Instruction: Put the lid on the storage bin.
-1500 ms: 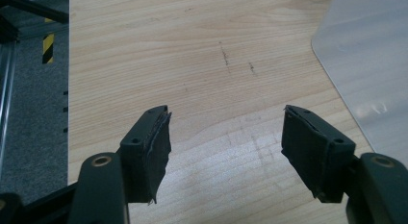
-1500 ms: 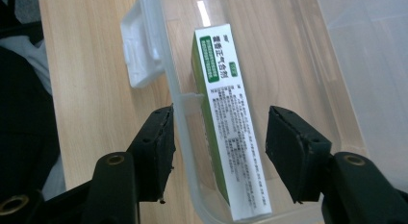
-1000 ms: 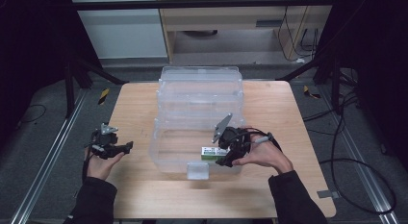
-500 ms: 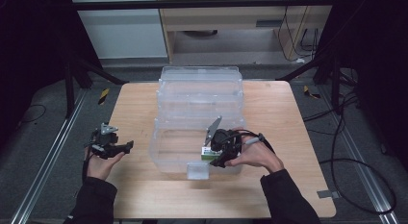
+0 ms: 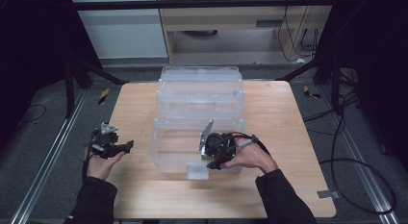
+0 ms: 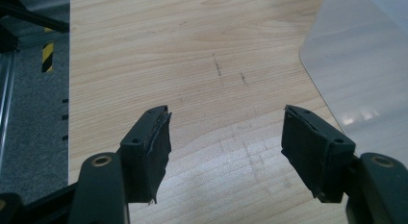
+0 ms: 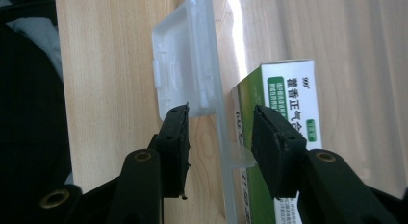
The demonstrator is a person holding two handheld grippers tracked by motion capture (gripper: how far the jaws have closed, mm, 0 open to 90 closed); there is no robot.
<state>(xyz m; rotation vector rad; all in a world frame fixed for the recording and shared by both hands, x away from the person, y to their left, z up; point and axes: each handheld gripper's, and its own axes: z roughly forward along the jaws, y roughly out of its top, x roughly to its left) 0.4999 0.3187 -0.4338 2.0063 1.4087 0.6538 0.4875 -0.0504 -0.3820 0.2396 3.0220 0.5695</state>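
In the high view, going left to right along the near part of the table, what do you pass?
Left tongs → near wall of the clear plastic bin → bin's front latch tab → right tongs → person's right hand → bare wooden tabletop.

place: probably lab | signs: dark frame rails [image 5: 45,152], trailing cables [image 5: 346,152], lone wooden table [image 5: 139,104]

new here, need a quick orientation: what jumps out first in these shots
A big clear plastic bin sits mid-table. At its near wall the right gripper, jaws just closing, straddles the bin's front wall and white latch, with a green and white box just inside, pads not yet pressing. The left gripper rests open over bare wooden table.
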